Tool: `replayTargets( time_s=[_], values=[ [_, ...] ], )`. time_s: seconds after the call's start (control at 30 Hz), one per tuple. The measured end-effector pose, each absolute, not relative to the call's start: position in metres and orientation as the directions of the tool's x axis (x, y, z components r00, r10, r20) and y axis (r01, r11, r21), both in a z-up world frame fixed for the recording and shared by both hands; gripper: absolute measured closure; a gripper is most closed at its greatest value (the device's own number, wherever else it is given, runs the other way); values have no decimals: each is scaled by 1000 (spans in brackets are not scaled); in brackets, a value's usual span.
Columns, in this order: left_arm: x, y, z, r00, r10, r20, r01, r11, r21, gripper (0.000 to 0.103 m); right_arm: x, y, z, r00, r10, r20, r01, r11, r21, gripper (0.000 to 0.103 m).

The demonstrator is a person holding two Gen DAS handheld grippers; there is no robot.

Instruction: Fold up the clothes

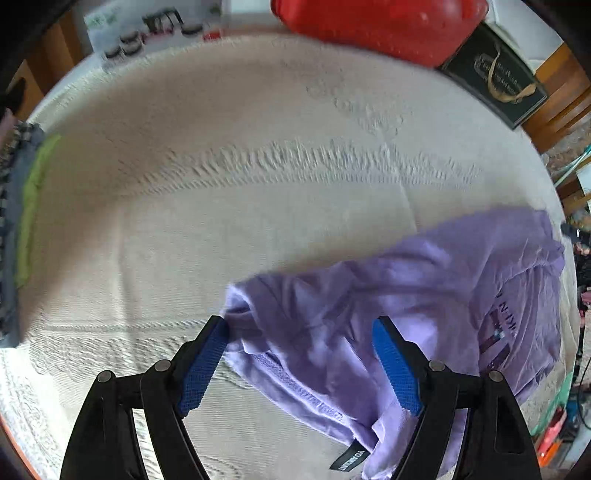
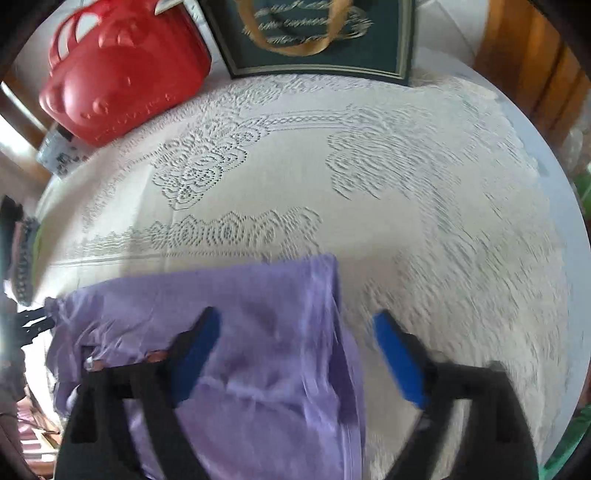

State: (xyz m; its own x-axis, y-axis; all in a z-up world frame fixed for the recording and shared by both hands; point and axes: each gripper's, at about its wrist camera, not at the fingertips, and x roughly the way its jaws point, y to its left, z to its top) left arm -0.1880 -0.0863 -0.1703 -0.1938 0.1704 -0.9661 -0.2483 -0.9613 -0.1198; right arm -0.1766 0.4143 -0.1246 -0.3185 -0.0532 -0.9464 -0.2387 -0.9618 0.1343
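A lilac T-shirt [image 1: 424, 295] lies crumpled on the white lace tablecloth [image 1: 221, 166], with its collar and a black label toward my left gripper. My left gripper [image 1: 301, 328] is open, its blue pads on either side of the collar end of the shirt. In the right wrist view the same shirt [image 2: 258, 332] lies flatter under my right gripper [image 2: 295, 325], which is open with its left finger over the cloth and its right finger over the bare tablecloth [image 2: 443, 221]. The left gripper's tip shows at the shirt's far left edge.
A red plastic basket [image 1: 380, 22] and a dark green framed board [image 1: 495, 74] stand at the table's far edge; both show in the right wrist view, basket [image 2: 122, 77] and board [image 2: 317, 37]. A pile of folded clothes [image 1: 18, 221] sits at the left edge.
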Motion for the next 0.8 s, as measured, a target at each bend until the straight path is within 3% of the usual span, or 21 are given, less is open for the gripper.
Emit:
replayTargets(
  time_s=[0.03,0.07,0.1,0.13,0.17,0.27,0.5,0.6,0.63,0.67,0.7,0.73,0.77,0.8],
  values=[
    [-187,-82,-172,-202,134,-970,-249,-965,-81,30,-183,411,-130,-293,-46,-955,-228,-967,116,8],
    [-186,-78,-172,-207,108,-972,-254,-966,-53,46,-189,407,-136,-266,-38,-963,-217,-971,98,12],
    [-185,-75,-171,-209,92,-974,-262,-964,-35,56,-191,400,-139,-245,-14,-970,-187,-980,61,47],
    [-187,-71,-169,-216,81,-973,-269,-963,-21,87,-192,392,-143,-224,12,-975,-156,-988,24,92],
    [-192,-68,-167,-230,75,-970,-274,-962,-10,91,-193,384,-147,-204,38,-978,-123,-992,-13,97],
    [-209,-58,-160,-272,58,-960,-290,-957,25,92,-198,375,-147,-199,71,-977,-79,-995,-56,98],
    [-290,-50,-135,-407,-16,-913,-268,-954,136,92,-229,426,-94,-411,125,-903,-241,-970,-24,99],
    [-305,-57,-122,-422,7,-906,-263,-958,116,90,-249,437,-97,-446,163,-880,-290,-957,-30,99],
    [-308,-59,-118,-424,19,-906,-263,-959,104,80,-254,442,-102,-444,134,-886,-302,-953,7,99],
    [-310,-61,-114,-425,31,-905,-264,-960,91,58,-258,447,-109,-414,90,-906,-321,-946,53,99],
    [-313,-64,-110,-427,43,-903,-264,-961,79,43,-258,449,-114,-394,81,-915,-335,-940,61,93],
    [-316,-66,-106,-428,55,-902,-264,-962,67,18,-254,448,-117,-381,95,-920,-344,-938,46,79],
    [-319,-69,-102,-429,67,-901,-264,-963,54,16,-246,445,-116,-385,108,-917,-339,-940,31,69],
    [-322,-71,-98,-431,79,-899,-264,-964,42,16,-240,445,-116,-387,117,-914,-337,-941,22,44]
  ],
)
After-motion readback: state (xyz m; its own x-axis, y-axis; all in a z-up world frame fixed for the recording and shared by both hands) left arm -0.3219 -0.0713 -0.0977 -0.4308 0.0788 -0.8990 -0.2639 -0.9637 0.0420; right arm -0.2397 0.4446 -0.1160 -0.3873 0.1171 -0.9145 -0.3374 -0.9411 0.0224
